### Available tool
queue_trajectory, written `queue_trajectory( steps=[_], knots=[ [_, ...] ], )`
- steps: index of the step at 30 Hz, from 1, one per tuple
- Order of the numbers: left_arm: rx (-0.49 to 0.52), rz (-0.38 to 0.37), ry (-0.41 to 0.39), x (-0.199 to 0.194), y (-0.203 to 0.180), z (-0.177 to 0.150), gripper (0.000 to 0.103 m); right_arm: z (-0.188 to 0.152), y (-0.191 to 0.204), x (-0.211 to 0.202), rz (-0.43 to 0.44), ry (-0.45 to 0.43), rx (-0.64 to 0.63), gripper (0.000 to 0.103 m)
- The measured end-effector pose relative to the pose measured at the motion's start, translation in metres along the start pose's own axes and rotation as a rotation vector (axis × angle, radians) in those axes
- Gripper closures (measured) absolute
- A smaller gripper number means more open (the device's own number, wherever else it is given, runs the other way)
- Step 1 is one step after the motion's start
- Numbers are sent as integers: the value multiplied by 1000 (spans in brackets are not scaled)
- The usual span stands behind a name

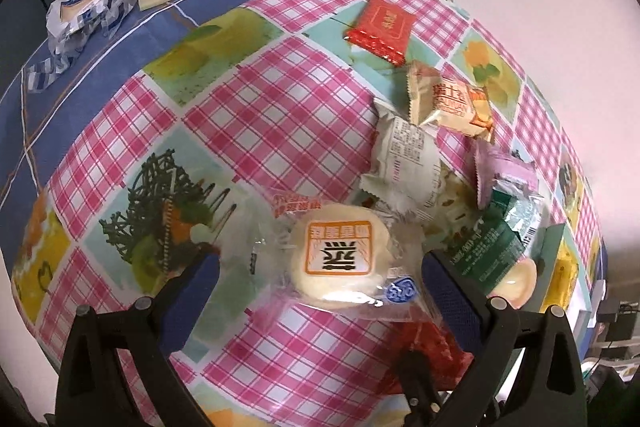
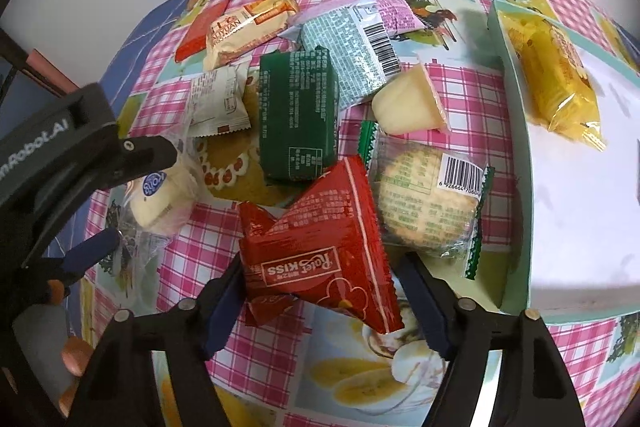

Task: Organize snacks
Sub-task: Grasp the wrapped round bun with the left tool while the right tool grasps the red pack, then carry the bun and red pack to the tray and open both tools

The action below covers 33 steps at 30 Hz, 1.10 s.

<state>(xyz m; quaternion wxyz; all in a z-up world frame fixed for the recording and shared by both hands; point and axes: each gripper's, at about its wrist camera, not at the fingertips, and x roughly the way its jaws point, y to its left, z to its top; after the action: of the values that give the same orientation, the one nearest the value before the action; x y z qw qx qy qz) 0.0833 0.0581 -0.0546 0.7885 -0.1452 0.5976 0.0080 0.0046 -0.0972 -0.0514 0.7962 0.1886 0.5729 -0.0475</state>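
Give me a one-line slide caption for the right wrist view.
Right gripper straddles a red Kiss snack packet beside a white box holding one yellow snack bag.

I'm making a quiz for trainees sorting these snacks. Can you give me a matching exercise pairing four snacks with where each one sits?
Column 1:
1. red Kiss packet
2. yellow packet
3. dark green packet
4. round bun in clear wrap

Column 2:
A. inside the white box
B. between the right hand-held gripper fingers
C. between the left hand-held gripper fingers
D. middle of the pile

Pairs: 1-B, 2-A, 3-D, 4-C
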Motion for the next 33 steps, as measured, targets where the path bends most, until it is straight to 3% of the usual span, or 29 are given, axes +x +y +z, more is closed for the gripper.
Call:
queue_trajectory(
  steps=[6, 24, 28, 31, 33],
  knots=[
    [-41, -56, 17, 2, 8, 1, 22, 2, -2, 0, 23, 7, 10, 35],
    [-7, 2, 74, 16, -2, -7, 25, -3, 7, 6, -12, 18, -48, 34],
    [3, 22, 68, 18, -5, -7, 27, -3, 14, 6, -46, 16, -74, 40],
    [-9, 19, 70, 16, -3, -6, 29, -2, 11, 5, -26, 16, -55, 49],
    [-10, 27, 67, 14, 0, -4, 30, -1, 9, 4, -12, 19, -41, 49]
  ],
)
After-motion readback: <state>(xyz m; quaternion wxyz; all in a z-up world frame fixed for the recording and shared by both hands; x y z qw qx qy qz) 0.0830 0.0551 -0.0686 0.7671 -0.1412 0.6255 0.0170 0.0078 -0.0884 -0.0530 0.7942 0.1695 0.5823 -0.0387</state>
